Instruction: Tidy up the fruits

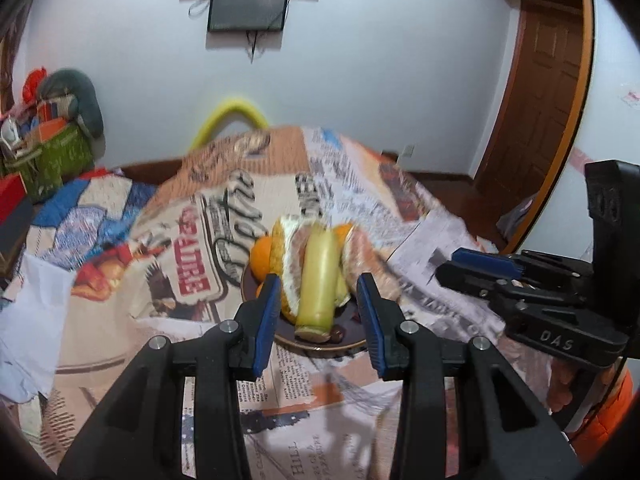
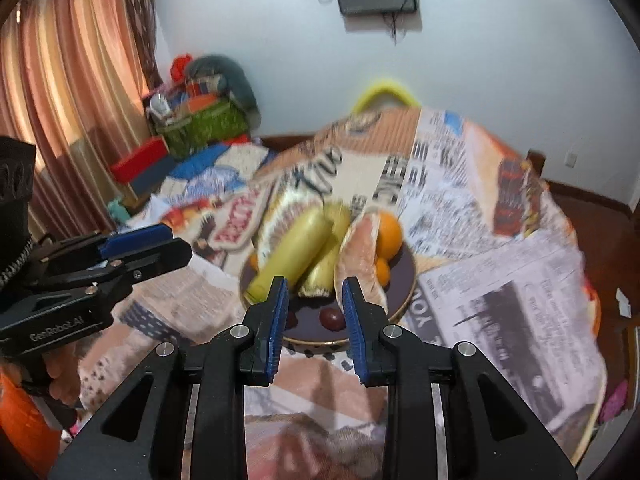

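The fruits sit heaped on a dark plate (image 1: 320, 346) with a gold rim, on the newspaper-print cloth (image 1: 192, 240) covering the counter, toward its middle. Two yellow-green bananas (image 2: 294, 254) lie across the heap between pale peeled pomelo pieces (image 2: 360, 256); oranges (image 2: 389, 233) rest at the plate's far side, and a small dark red fruit (image 2: 332, 317) lies on the bare near part.

The left tool (image 1: 318, 312) hovers just before the plate's near rim, its blue pads spread apart and empty, framing the banana end. The right tool (image 2: 315, 312) hangs likewise at the near rim, released, gripping nothing. Each appears at the edge of the other's view, beside the plate.

Beyond the counter's far left corner stands a green basket (image 2: 208, 126) of clutter, against a white wall.
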The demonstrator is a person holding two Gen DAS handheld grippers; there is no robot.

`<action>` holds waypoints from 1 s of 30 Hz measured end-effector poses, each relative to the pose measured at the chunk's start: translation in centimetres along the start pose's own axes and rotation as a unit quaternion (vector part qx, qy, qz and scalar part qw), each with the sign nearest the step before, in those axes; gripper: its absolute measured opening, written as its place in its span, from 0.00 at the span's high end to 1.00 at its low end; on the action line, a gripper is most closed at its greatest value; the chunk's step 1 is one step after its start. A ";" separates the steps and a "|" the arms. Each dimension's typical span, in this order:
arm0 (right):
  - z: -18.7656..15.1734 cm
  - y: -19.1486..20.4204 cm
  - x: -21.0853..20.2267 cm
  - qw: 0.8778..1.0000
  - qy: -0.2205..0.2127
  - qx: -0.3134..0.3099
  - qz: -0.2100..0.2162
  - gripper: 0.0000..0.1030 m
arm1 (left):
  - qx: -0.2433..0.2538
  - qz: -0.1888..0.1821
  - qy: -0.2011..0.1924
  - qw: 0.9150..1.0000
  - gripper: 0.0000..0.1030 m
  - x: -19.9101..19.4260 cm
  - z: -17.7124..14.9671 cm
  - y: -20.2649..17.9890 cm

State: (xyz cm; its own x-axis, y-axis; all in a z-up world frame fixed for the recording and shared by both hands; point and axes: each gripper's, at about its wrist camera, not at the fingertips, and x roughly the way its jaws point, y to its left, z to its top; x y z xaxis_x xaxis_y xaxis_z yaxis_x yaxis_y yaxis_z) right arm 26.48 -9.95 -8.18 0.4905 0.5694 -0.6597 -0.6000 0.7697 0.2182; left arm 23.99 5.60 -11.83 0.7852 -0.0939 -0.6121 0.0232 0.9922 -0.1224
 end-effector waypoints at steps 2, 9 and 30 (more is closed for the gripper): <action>0.5 0.5 -2.3 1.000 -0.025 -0.003 -0.005 0.75 | 0.006 0.001 -0.024 1.000 0.63 -2.4 0.6 -0.8; 1.2 3.3 -11.0 0.993 -0.114 -0.014 -0.024 0.75 | 0.022 0.005 -0.108 0.994 0.62 -11.4 1.6 -3.3; -2.0 9.4 -21.7 0.960 -0.270 -0.025 -0.075 0.27 | 0.055 0.031 -0.245 0.967 0.09 -25.3 -1.5 -7.4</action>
State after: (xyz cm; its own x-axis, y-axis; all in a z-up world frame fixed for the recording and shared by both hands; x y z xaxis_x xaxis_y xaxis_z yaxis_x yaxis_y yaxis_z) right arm 8.95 -15.68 6.71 0.8219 0.5297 -0.2096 -0.5193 0.8479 0.1067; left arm 3.01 0.53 3.38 0.9857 -0.0112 -0.1680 0.0118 0.9999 0.0020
